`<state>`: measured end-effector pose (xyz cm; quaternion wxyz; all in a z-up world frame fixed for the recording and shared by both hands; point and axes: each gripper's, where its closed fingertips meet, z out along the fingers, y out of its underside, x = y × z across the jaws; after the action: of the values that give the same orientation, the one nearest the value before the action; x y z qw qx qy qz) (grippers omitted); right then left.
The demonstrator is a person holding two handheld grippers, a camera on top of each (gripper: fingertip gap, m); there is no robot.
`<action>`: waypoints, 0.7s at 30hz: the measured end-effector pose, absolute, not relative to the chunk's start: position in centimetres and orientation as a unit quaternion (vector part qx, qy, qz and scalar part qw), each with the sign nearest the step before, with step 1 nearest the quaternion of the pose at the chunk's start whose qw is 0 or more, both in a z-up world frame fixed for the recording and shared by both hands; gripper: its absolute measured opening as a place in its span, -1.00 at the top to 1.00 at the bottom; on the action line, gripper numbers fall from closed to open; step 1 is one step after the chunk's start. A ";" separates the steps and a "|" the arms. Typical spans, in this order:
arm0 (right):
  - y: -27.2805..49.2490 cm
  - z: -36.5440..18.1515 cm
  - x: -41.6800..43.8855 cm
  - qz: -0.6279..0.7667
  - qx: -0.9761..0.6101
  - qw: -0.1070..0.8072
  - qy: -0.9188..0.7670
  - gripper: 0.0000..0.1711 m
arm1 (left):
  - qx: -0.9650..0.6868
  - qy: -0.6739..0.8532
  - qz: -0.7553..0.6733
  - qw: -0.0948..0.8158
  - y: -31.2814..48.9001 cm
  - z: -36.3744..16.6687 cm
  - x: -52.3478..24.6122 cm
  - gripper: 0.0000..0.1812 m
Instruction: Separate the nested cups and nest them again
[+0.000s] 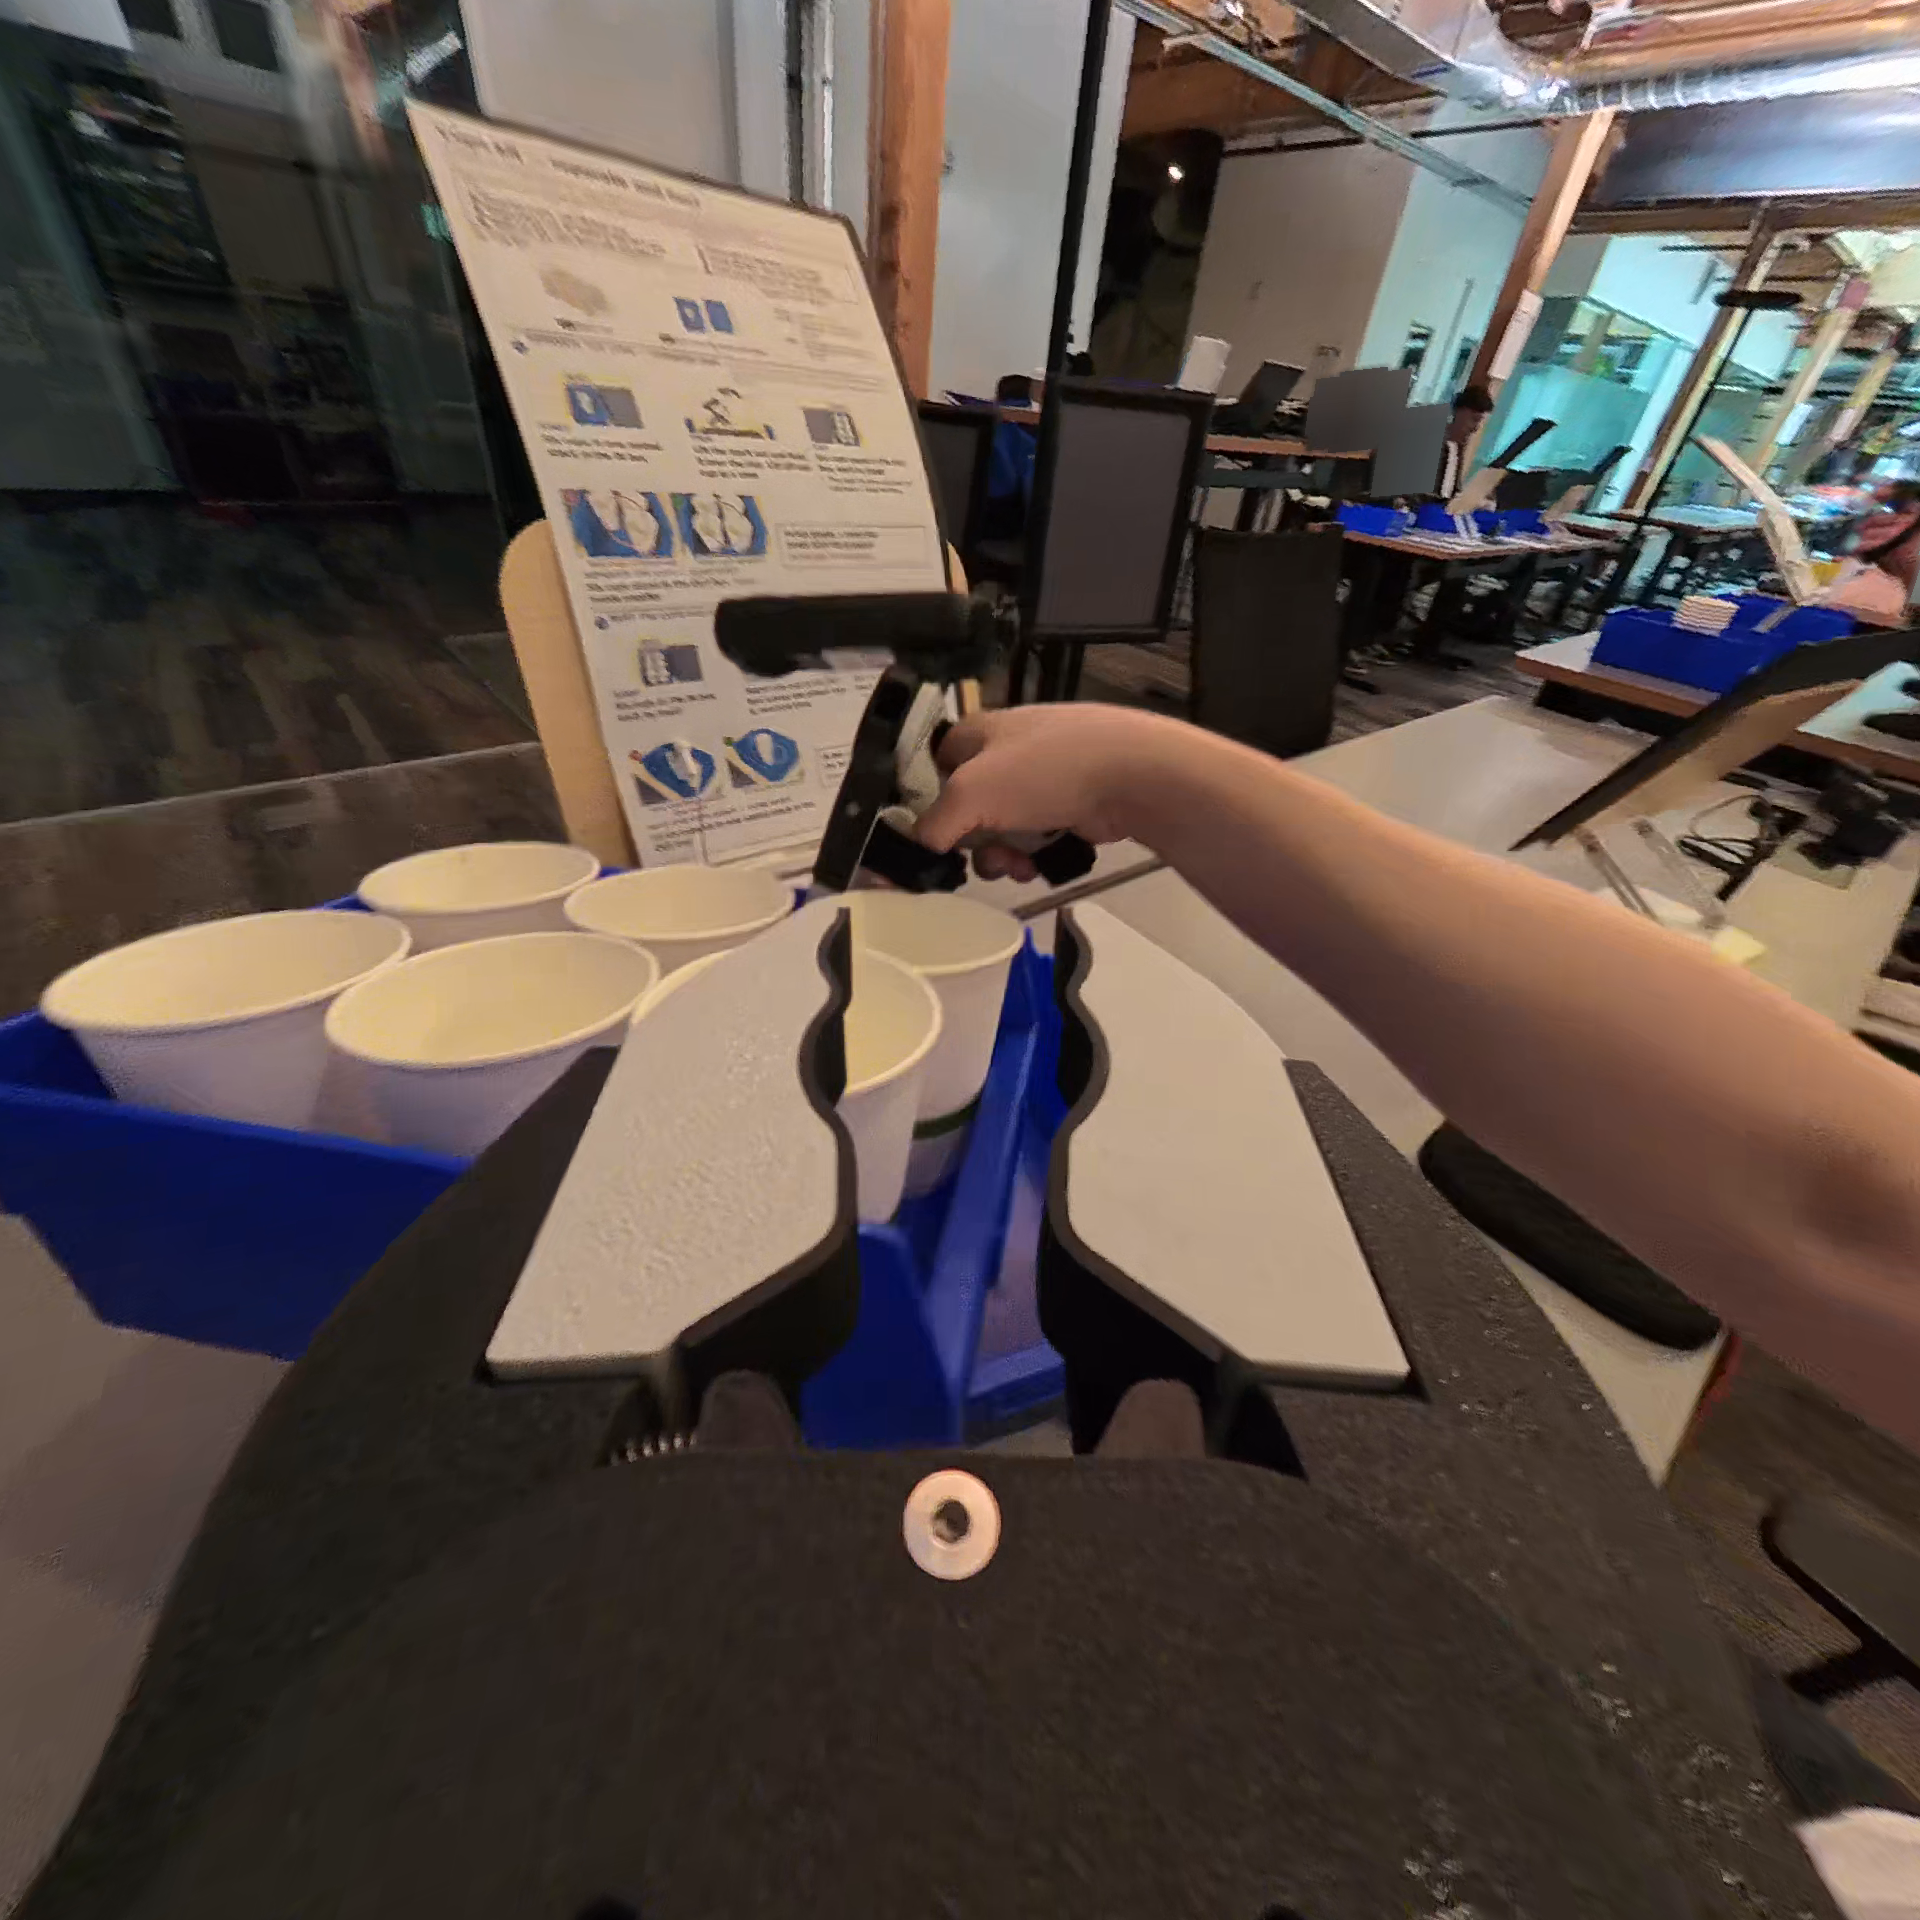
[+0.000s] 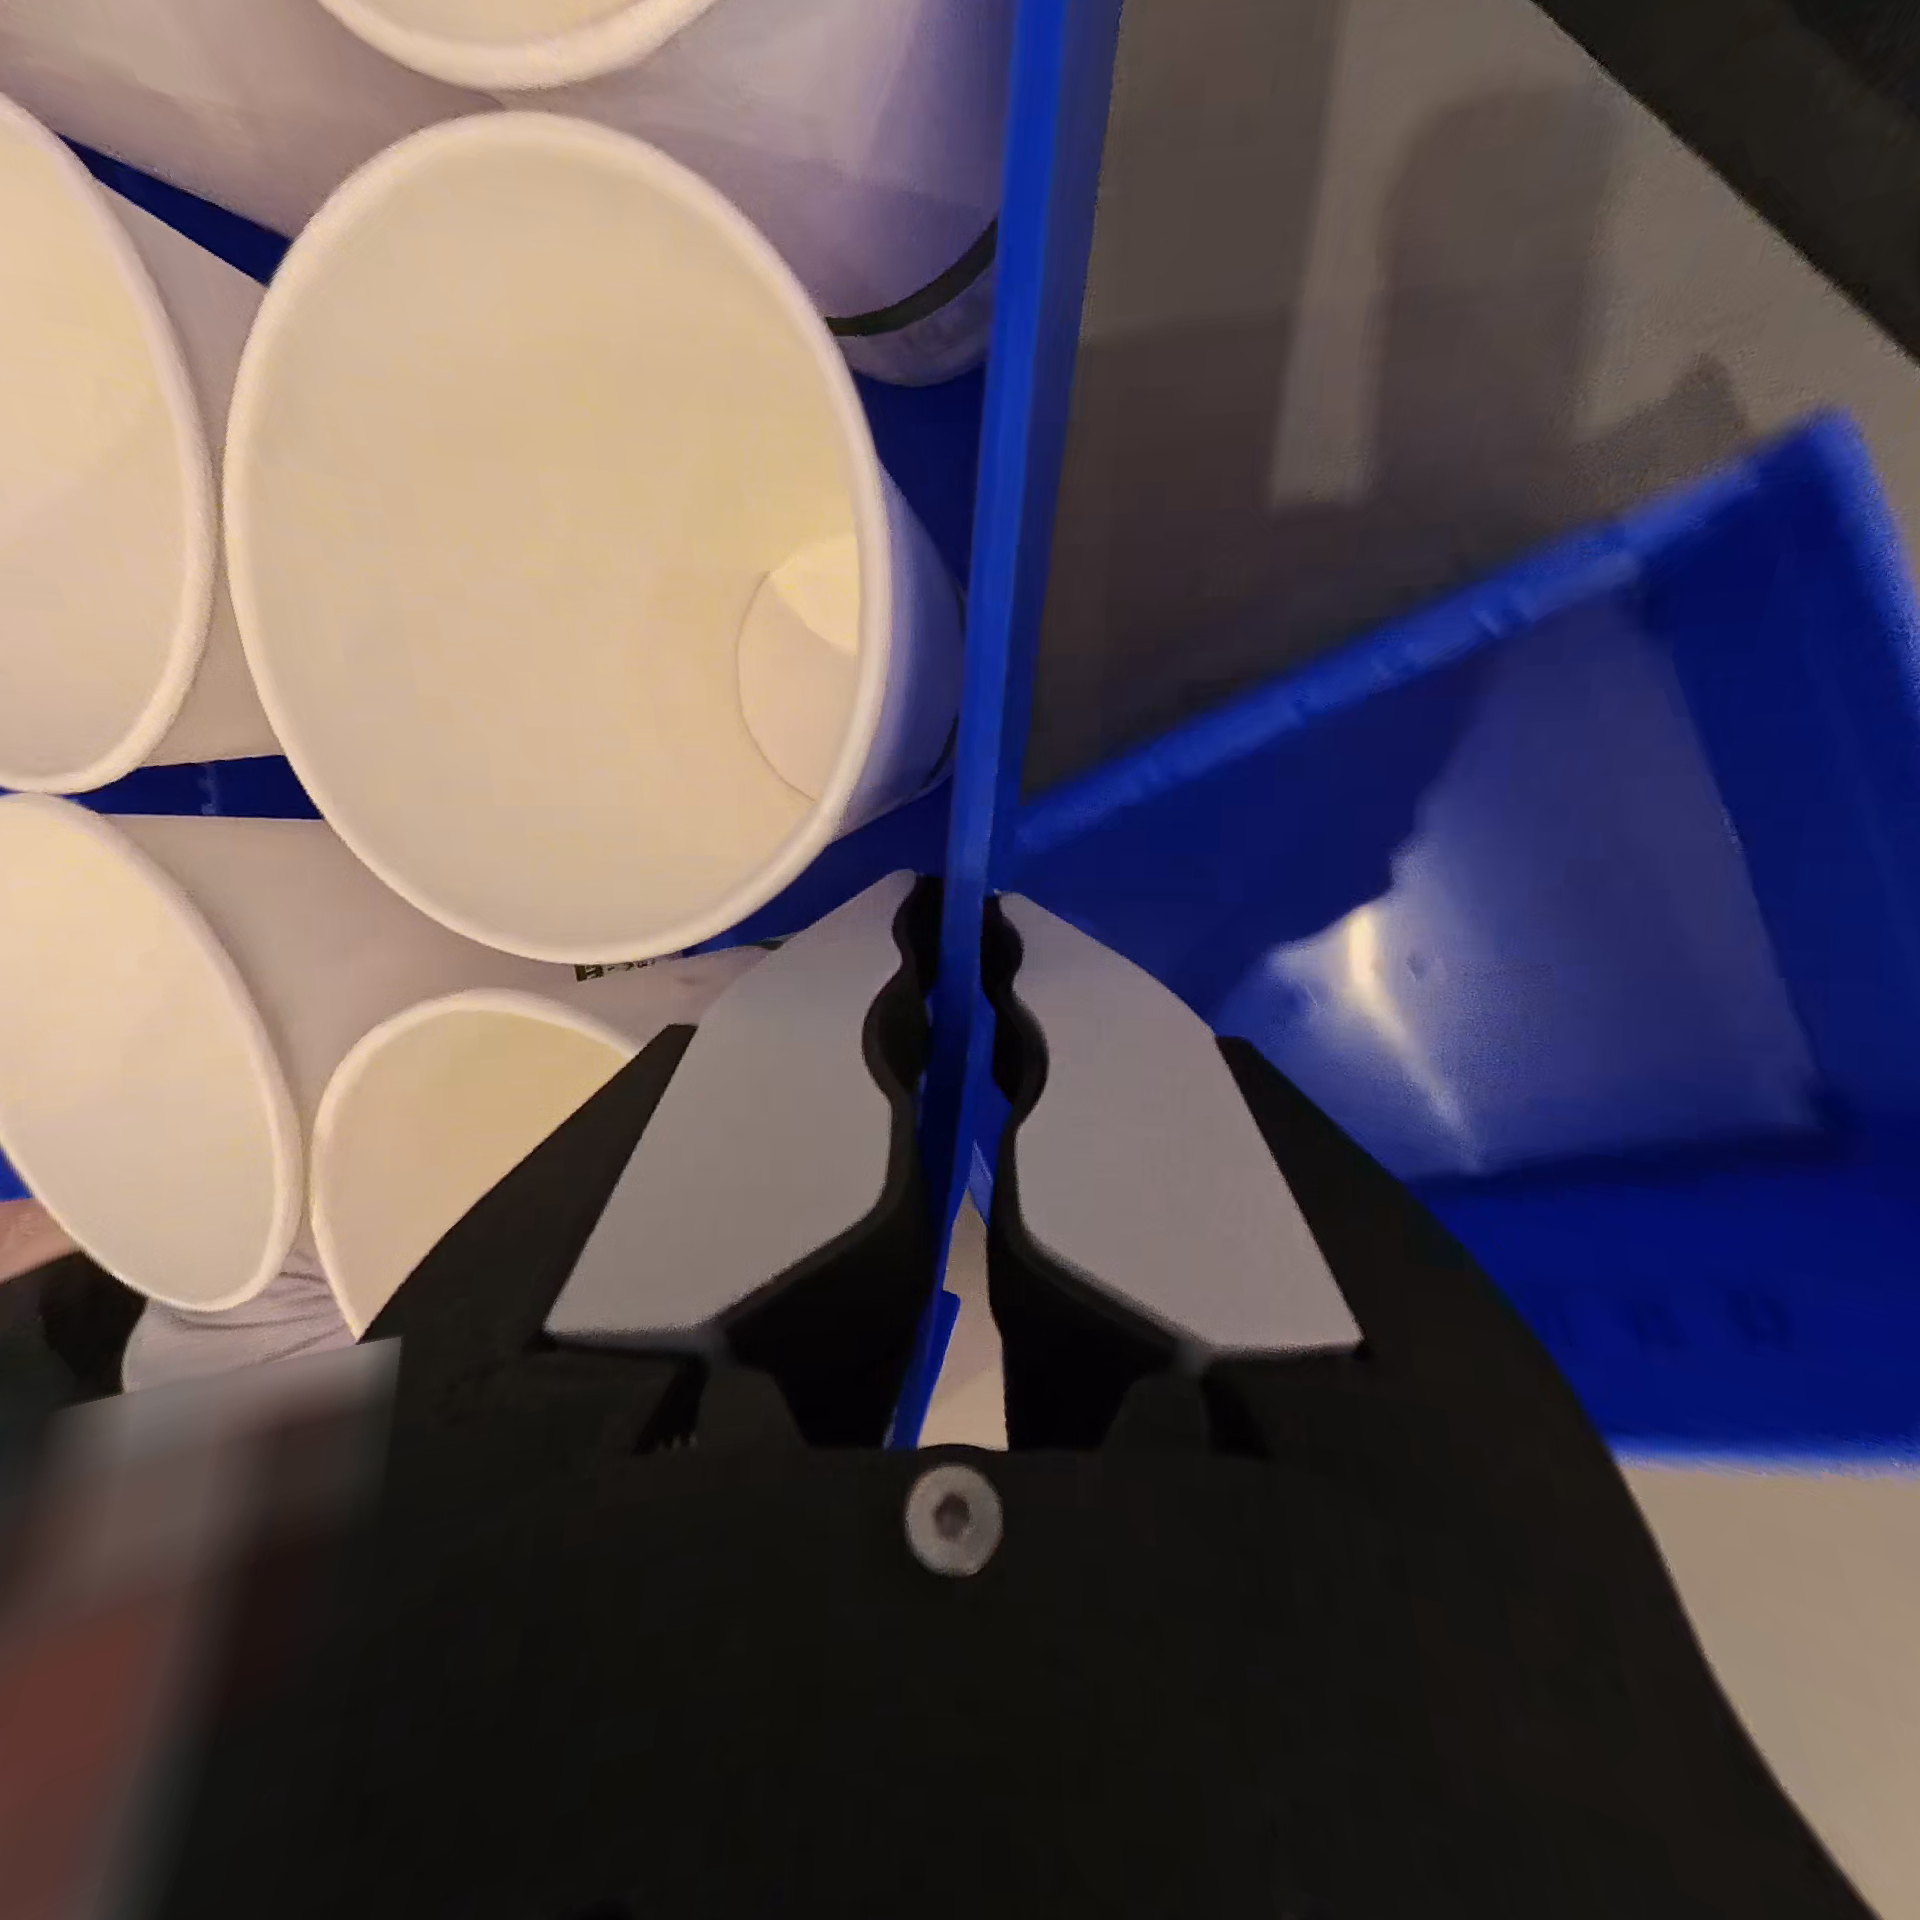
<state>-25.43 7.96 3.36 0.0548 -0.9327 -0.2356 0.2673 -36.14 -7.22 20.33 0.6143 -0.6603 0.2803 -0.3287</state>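
Several white paper cups (image 1: 488, 1023) stand upright, side by side, in a blue bin (image 1: 208, 1226). My left gripper (image 1: 954, 925) is open and empty at the bin's near right end. Its left finger is in front of the nearest cup (image 1: 894, 1049), and the bin's right wall shows in the gap between the fingers. A hand holds my right gripper (image 1: 883, 821) over the bin's far right corner. In the right wrist view the right gripper (image 2: 958, 899) is shut on the bin's thin blue wall (image 2: 1039, 312), with the cups (image 2: 540, 540) just to its left.
An instruction sheet on a wooden stand (image 1: 707, 468) stands right behind the bin. A person's forearm (image 1: 1455, 987) crosses the right side above the grey table (image 1: 1403, 790). A black pad (image 1: 1558, 1247) lies at the table's right edge. Desks and blue bins stand far behind.
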 end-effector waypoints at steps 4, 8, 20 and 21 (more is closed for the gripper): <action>9.3 2.0 -31.8 0.282 -0.920 0.043 -0.270 0.92 | -0.645 0.247 -0.315 0.651 -7.9 21.3 -38.0 0.75; 10.4 0.4 -36.4 0.281 -0.914 0.049 -0.290 0.92 | -0.651 0.252 -0.328 0.636 -7.7 20.9 -37.9 0.75; 11.6 -8.6 -41.2 0.249 -0.925 0.054 -0.280 0.92 | -0.653 0.272 -0.340 0.619 -7.4 20.5 -36.8 0.72; 11.7 -8.9 -41.3 0.253 -0.925 0.059 -0.277 0.91 | -0.653 0.274 -0.341 0.619 -7.4 20.4 -36.7 0.72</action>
<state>-41.31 11.70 -8.94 0.0586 -0.9253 -0.2766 0.2528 -36.73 -7.44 20.42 0.6185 -0.6529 0.2739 -0.3407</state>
